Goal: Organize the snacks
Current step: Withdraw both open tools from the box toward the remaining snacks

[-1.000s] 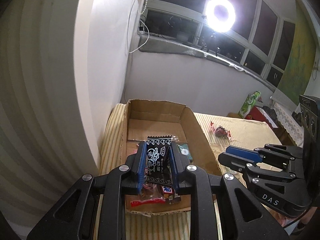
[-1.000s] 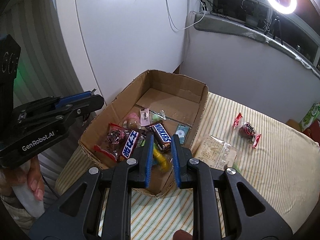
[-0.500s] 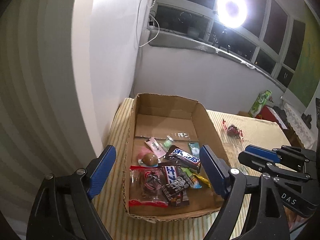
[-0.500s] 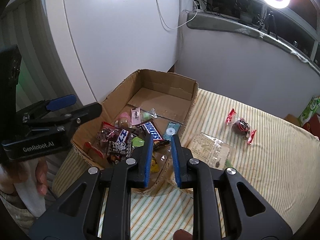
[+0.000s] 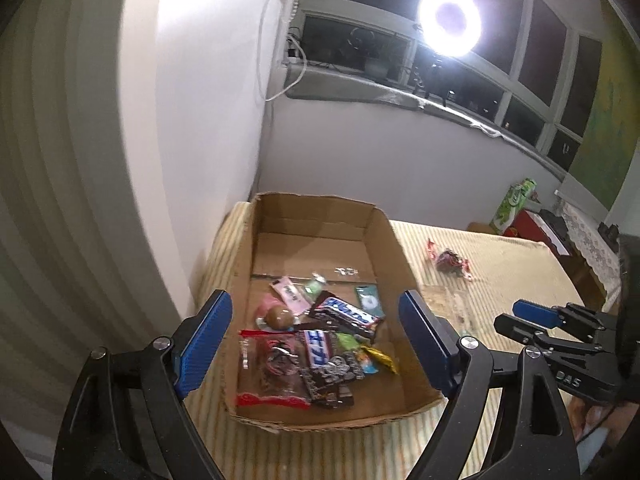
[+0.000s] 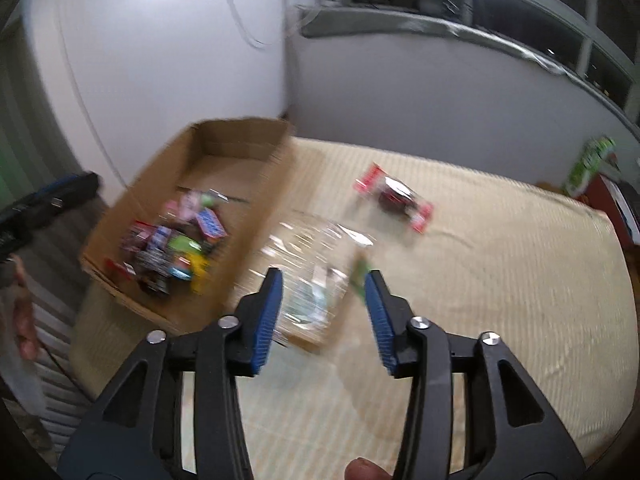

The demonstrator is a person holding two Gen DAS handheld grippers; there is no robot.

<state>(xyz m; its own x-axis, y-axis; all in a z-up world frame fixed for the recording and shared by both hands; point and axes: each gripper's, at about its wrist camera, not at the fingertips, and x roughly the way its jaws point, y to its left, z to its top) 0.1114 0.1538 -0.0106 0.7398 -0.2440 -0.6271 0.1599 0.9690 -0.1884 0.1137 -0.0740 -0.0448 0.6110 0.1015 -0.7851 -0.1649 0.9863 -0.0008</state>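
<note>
The left gripper (image 5: 316, 340) is seen spread wide over the near end of the cardboard box (image 5: 394, 240), with nothing between its blue pads (image 5: 206, 338). A second ago a black printed snack packet was pinched between those pads; it is now found lying in the heap of snacks (image 5: 320, 344) on the box floor, beside a Snickers bar (image 5: 346, 314) and a red-edged clear packet (image 5: 272, 376). That release is judged to complete one deposit.

The right gripper (image 6: 324, 308) was shut and empty over the box edge a second ago. Its jaws are now opening, about halfway apart, and nothing is pressed between them. It has been swung away from the box towards the striped tablecloth (image 6: 500, 280), and a clear plastic bag (image 6: 316, 264) lying just beside the box's right wall is framed between the pads, though not touched as far as the blurred view allows. A green item (image 6: 360, 272) lies at the bag's right edge; its nature cannot be told.

Farther out on the cloth, well apart from the box, a red-ended clear candy packet (image 6: 394, 196) remains to be collected.

The task is judged to be well advanced: most snacks are boxed, and the clear bag appears to be the next item intended.
</note>
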